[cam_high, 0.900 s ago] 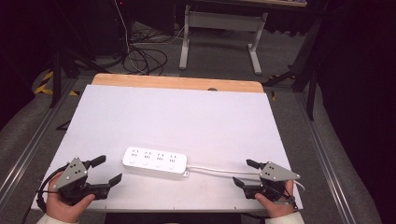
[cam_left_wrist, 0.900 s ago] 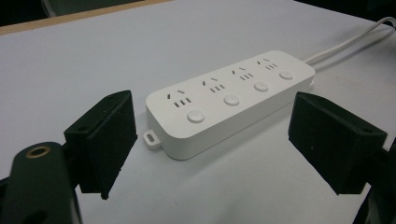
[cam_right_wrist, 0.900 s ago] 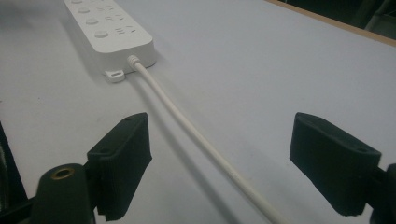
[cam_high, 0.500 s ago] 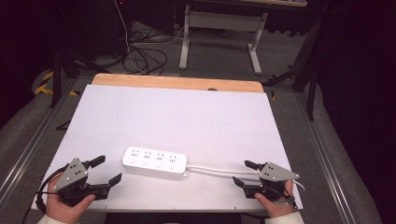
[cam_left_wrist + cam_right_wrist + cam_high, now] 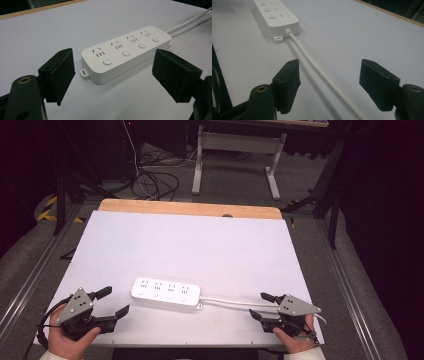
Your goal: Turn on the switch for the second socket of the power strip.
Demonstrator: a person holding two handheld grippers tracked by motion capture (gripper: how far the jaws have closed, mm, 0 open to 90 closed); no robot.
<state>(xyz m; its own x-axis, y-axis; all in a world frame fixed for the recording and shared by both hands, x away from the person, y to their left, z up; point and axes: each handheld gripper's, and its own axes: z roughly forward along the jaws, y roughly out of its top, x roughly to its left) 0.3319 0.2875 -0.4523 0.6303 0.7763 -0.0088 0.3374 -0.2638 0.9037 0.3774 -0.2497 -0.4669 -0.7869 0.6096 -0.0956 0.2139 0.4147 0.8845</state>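
between spread grippers, power strip (image 5: 165,294)

The white bench (image 5: 200,240) has a wooden far edge. Beyond it, black cables (image 5: 150,180) lie on grey floor (image 5: 235,190) beside a metal stand (image 5: 235,145).

A white four-outlet power strip (image 5: 165,294) lies flat on the table, cord (image 5: 235,303) trailing right.

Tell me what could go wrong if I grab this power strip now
The power strip lies loose on the smooth white table, so a one-sided push from the open left gripper could slide it away. Its cord runs between the open jaws of the right gripper; tugging there may drag or swing the strip toward the near edge.
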